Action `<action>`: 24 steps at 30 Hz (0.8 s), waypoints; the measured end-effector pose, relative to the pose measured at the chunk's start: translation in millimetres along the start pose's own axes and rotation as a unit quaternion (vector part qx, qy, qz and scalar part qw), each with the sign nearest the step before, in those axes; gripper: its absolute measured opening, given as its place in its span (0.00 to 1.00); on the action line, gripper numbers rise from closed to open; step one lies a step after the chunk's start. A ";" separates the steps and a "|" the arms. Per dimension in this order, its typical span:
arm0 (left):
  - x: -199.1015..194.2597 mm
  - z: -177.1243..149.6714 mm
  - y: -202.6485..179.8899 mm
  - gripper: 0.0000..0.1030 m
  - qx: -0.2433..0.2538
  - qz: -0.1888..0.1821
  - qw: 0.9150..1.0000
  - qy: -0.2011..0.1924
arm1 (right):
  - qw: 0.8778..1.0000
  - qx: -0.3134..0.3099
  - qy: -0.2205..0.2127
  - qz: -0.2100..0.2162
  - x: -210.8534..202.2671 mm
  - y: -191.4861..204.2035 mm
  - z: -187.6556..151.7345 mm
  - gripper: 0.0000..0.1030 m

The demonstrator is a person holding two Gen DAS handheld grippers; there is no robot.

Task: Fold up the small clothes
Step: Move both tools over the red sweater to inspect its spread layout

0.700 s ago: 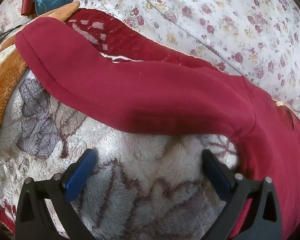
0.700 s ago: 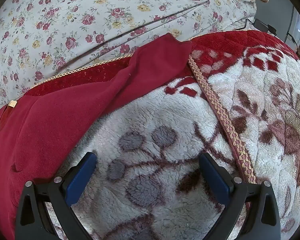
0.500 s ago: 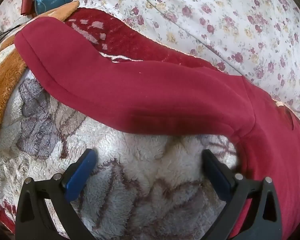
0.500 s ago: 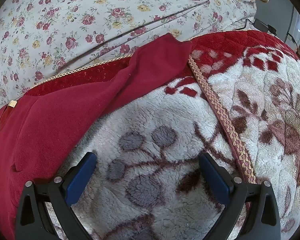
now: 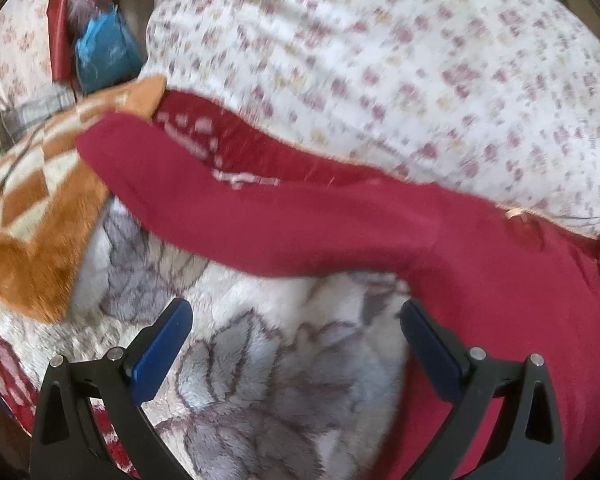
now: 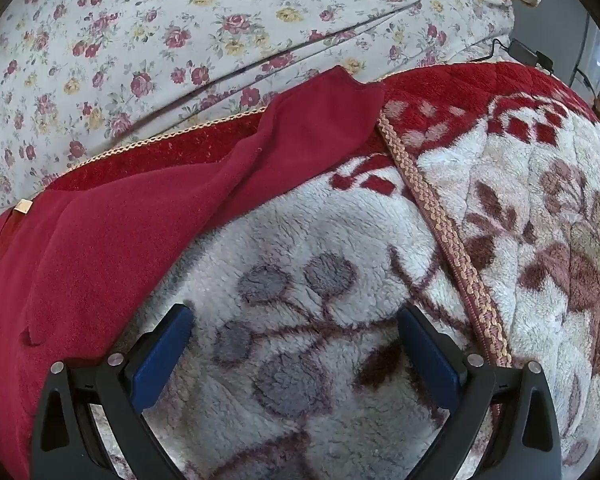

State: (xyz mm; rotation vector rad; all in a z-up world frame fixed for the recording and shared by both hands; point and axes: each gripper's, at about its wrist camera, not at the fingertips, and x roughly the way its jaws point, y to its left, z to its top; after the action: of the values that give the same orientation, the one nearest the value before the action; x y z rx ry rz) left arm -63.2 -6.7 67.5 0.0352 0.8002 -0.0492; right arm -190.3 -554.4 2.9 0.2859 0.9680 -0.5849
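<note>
A dark red long-sleeved top point(image 5: 500, 300) lies spread on a fluffy white and red blanket point(image 5: 284, 360). In the left wrist view one sleeve point(image 5: 260, 224) stretches left across the middle. My left gripper point(image 5: 296, 316) is open and empty above the blanket, just below that sleeve. In the right wrist view the top point(image 6: 80, 248) fills the left side and its other sleeve point(image 6: 320, 120) runs up to the right. My right gripper point(image 6: 296, 316) is open and empty over the blanket point(image 6: 300, 320), to the right of the top's body.
A floral quilt point(image 5: 420, 80) point(image 6: 180, 40) lies bunched behind the top. An orange and white blanket point(image 5: 40, 220) lies at the left, with a blue bag point(image 5: 104, 52) behind it. A braided blanket hem point(image 6: 448, 240) runs down at the right.
The left gripper has pulled back and turned, so the sleeve sits lower in its view and the image is blurred. The right gripper has not moved.
</note>
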 end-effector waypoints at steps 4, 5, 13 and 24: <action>-14.3 6.1 -17.0 1.00 0.022 0.004 1.000 -0.021 | 1.000 0.009 0.029 0.002 -11.1 2.5 -6.8 1.00; -17.2 6.1 -20.3 1.00 0.027 0.008 0.999 -0.026 | 0.999 0.009 0.031 0.001 -17.3 3.8 -8.8 1.00; -19.8 4.5 -31.4 1.00 0.034 0.001 0.999 -0.026 | 0.993 0.004 -0.012 0.116 -124.9 44.9 -48.3 1.00; -25.2 -2.8 -27.9 1.00 0.039 0.011 0.999 -0.023 | 0.947 -0.075 0.055 0.307 -190.3 185.9 -72.5 1.00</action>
State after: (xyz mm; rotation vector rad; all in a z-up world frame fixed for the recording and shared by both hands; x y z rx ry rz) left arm -84.3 -33.7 83.3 0.1160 0.7524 -0.0604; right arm -213.3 -304.8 117.7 0.4640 0.9619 0.0764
